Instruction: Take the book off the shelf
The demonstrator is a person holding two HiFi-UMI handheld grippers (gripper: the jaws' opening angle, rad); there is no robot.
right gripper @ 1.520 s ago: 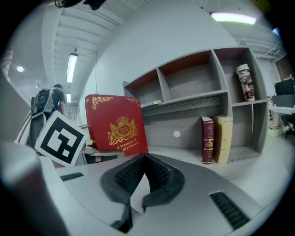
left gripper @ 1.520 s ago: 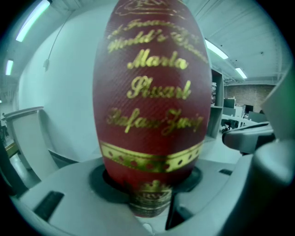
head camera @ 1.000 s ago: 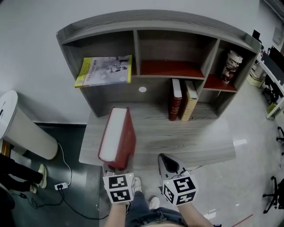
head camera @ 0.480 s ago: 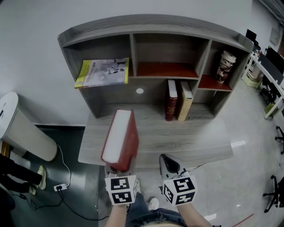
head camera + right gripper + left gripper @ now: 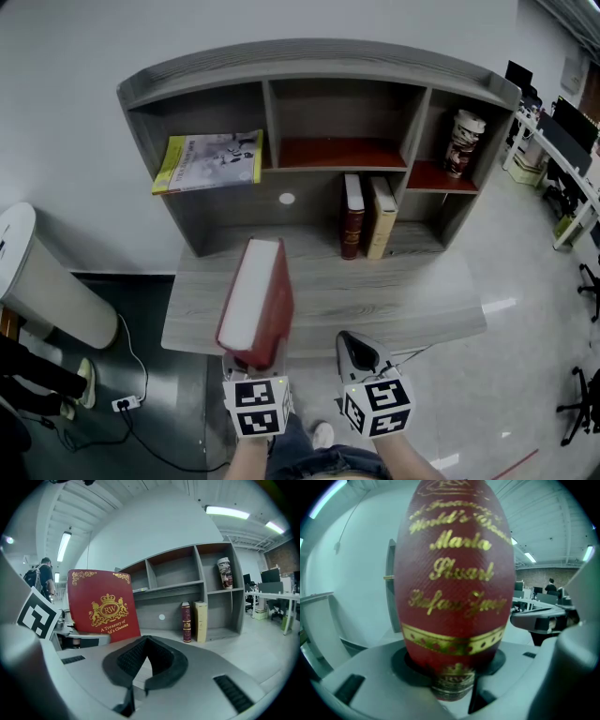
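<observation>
A thick red book [image 5: 258,300] with gold lettering stands upright over the desk's front left part, out of the shelf. My left gripper [image 5: 251,354] is shut on its lower end. In the left gripper view the book's spine [image 5: 454,588] fills the middle, with the jaws of the left gripper [image 5: 452,686] clamped on its base. My right gripper [image 5: 354,345] hovers just right of the book, shut and holding nothing. The right gripper view shows the book's cover [image 5: 103,604] to the left, beyond the right gripper [image 5: 146,648].
The grey shelf unit [image 5: 319,61] stands on the desk [image 5: 403,291]. It holds a dark red book [image 5: 352,216], a tan book [image 5: 380,217], a yellow magazine [image 5: 208,161] and a patterned cup [image 5: 464,141]. A white round bin [image 5: 37,281] stands left.
The left gripper has drawn the red book slightly back from the shelf toward me. The right gripper has kept beside it. Neither grip has changed.
</observation>
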